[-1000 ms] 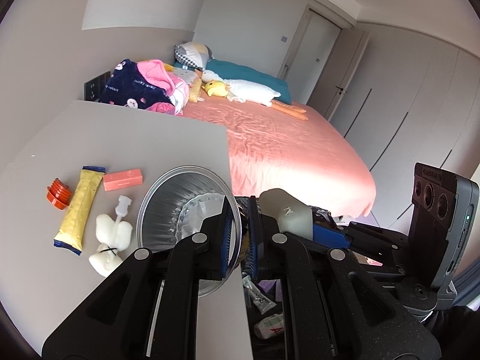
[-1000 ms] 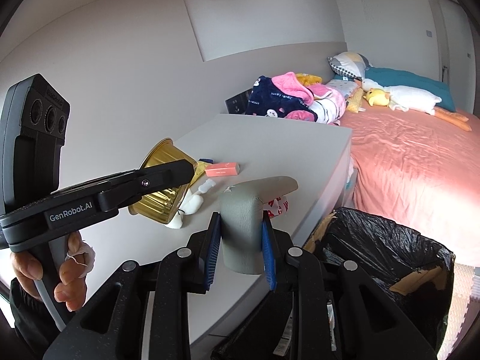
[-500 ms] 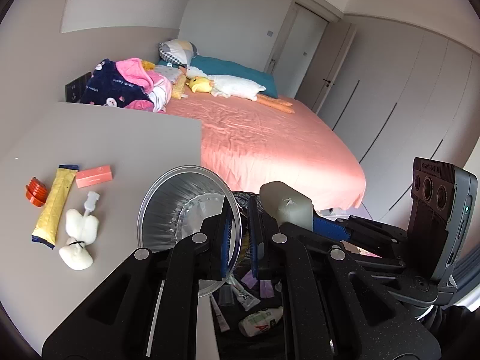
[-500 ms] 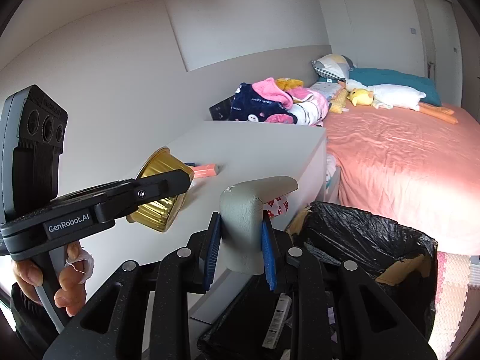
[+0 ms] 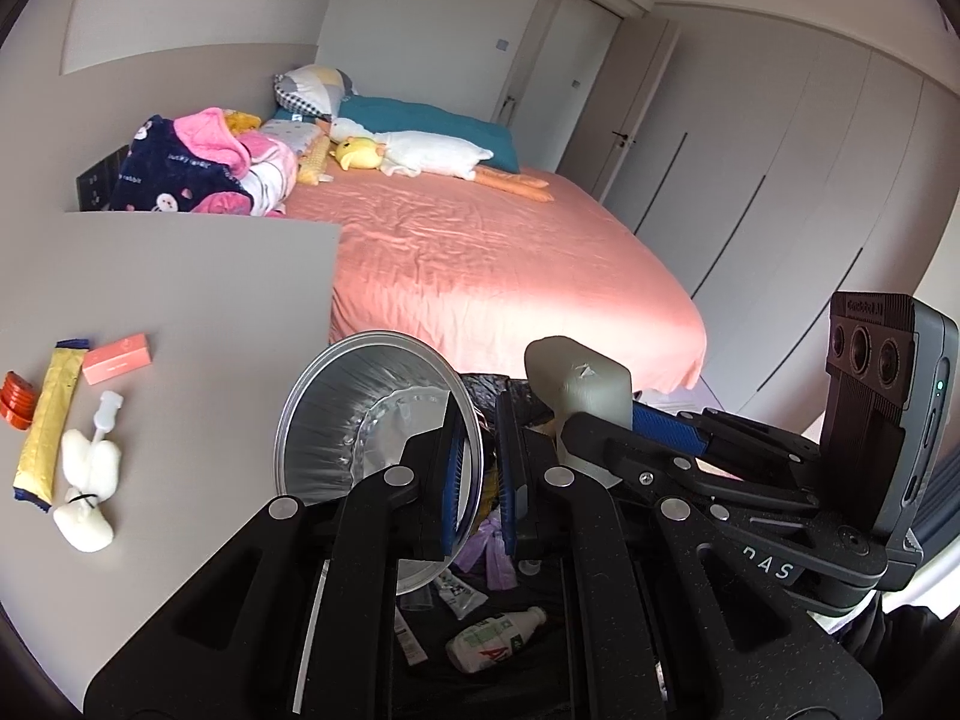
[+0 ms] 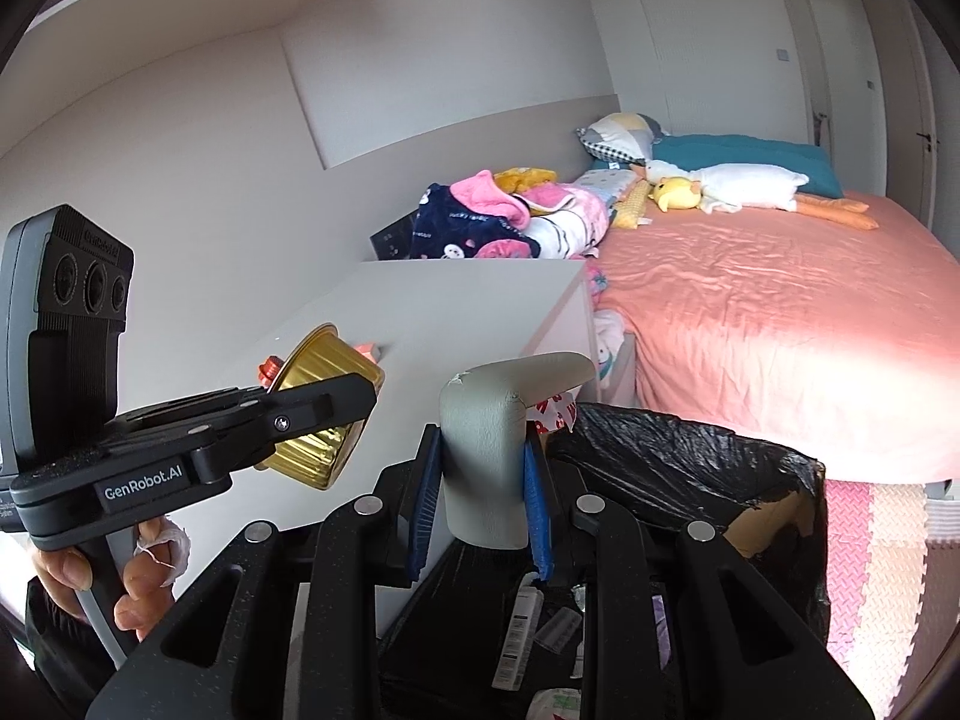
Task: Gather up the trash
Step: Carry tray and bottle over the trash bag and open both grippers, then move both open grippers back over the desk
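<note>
My left gripper (image 5: 480, 438) is shut on the rim of a foil cup (image 5: 360, 420), silver inside and gold outside (image 6: 324, 372), tipped on its side. My right gripper (image 6: 483, 480) is shut on a grey L-shaped foam piece (image 6: 498, 408), which stands upright between the blue pads (image 6: 534, 498). In the left wrist view that grey piece (image 5: 579, 384) hangs just right of the cup. Both grippers hover at the table's edge above a bin lined with a black bag (image 6: 690, 456). A white bottle (image 5: 492, 639) and wrappers lie inside it.
On the grey table (image 5: 180, 300) lie a yellow sachet (image 5: 48, 426), a pink box (image 5: 117, 358), orange caps (image 5: 18, 402) and a white wad (image 5: 90, 462). A bed with a pink sheet (image 5: 480, 264) stands behind the bin. A person's hand (image 6: 138, 576) holds the left gripper.
Both grippers have moved sideways off the table toward the bin, holding their loads. The table items have slid left in the left wrist view, and more of the bin's inside shows.
</note>
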Action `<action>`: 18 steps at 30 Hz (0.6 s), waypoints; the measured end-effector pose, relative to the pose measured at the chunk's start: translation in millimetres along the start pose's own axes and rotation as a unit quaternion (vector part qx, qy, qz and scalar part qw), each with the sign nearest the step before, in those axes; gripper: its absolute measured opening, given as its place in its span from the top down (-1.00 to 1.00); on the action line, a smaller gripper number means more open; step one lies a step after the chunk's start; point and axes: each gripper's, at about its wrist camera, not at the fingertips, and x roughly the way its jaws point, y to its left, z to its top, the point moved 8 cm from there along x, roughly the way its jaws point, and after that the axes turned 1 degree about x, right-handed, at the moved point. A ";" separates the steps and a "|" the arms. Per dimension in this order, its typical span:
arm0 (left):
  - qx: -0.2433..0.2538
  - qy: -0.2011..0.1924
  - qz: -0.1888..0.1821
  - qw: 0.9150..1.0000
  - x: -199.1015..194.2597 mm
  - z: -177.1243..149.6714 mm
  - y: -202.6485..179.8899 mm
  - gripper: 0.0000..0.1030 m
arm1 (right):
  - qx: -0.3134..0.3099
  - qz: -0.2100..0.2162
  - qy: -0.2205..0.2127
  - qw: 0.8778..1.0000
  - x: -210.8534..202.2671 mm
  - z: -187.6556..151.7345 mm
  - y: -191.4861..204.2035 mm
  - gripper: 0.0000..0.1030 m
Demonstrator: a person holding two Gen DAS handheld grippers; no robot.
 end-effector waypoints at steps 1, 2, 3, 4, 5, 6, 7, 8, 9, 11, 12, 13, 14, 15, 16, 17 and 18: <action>0.001 0.002 -0.003 1.000 2.7 -0.2 -2.1 0.81 | 0.002 -0.003 -0.001 1.000 -1.4 0.2 -3.5 0.47; 0.003 0.005 -0.006 1.000 5.4 -0.6 -4.2 0.81 | 0.005 -0.007 -0.002 1.000 -3.2 0.4 -7.8 0.47; 0.005 0.008 -0.008 1.000 7.8 -1.4 -6.4 0.81 | 0.008 -0.009 -0.003 1.000 -4.4 0.9 -11.4 0.47; 0.007 0.010 -0.009 1.000 9.9 -1.7 -6.9 0.82 | 0.012 -0.012 -0.005 1.000 -6.4 1.4 -15.5 0.47; 0.009 0.014 -0.011 1.000 12.1 -2.3 -8.6 0.81 | 0.015 -0.015 -0.006 1.000 -7.9 1.6 -18.5 0.47; 0.013 0.020 -0.016 1.000 15.5 -4.0 -11.4 0.81 | 0.021 -0.019 -0.007 1.000 -9.6 2.7 -23.5 0.47; 0.020 0.032 -0.025 0.999 19.6 -6.8 -15.3 0.79 | 0.030 -0.023 -0.008 0.999 -12.2 3.4 -29.3 0.47; 0.026 0.047 -0.031 0.998 24.3 -9.7 -17.5 0.69 | 0.045 -0.028 -0.010 0.999 -14.7 5.0 -36.1 0.34; 0.035 0.063 -0.025 0.997 30.1 -14.8 -19.5 -0.01 | 0.061 -0.036 -0.013 0.997 -17.2 6.8 -43.7 0.04; 0.052 0.068 0.002 0.996 35.2 -20.0 -19.3 -0.86 | 0.080 -0.050 -0.025 0.995 -22.7 10.1 -54.7 -0.24; 0.069 0.066 0.012 0.995 37.4 -22.9 -21.5 -0.86 | 0.084 -0.062 -0.031 0.994 -25.4 11.3 -59.7 -0.27; 0.077 0.067 0.013 0.995 38.8 -24.6 -22.5 -0.86 | 0.085 -0.069 -0.033 0.993 -26.5 11.8 -63.4 -0.27; 0.081 0.066 0.014 0.994 39.1 -25.6 -22.9 -0.86 | 0.087 -0.075 -0.035 0.993 -27.7 12.0 -66.8 -0.27; 0.082 0.064 0.017 0.994 39.8 -25.9 -22.1 -0.86 | 0.091 -0.077 -0.036 0.992 -28.4 12.2 -70.2 -0.27; 0.082 0.064 0.019 0.994 39.7 -25.7 -21.1 -0.86 | 0.094 -0.078 -0.036 0.992 -29.2 11.7 -72.9 -0.27; 0.081 0.063 0.021 0.994 39.3 -26.0 -20.7 -0.86 | 0.096 -0.078 -0.036 0.992 -29.4 10.9 -74.1 -0.27; 0.080 0.061 0.024 0.995 38.5 -25.1 -18.8 -0.86 | 0.098 -0.079 -0.036 0.991 -29.2 11.1 -76.3 -0.27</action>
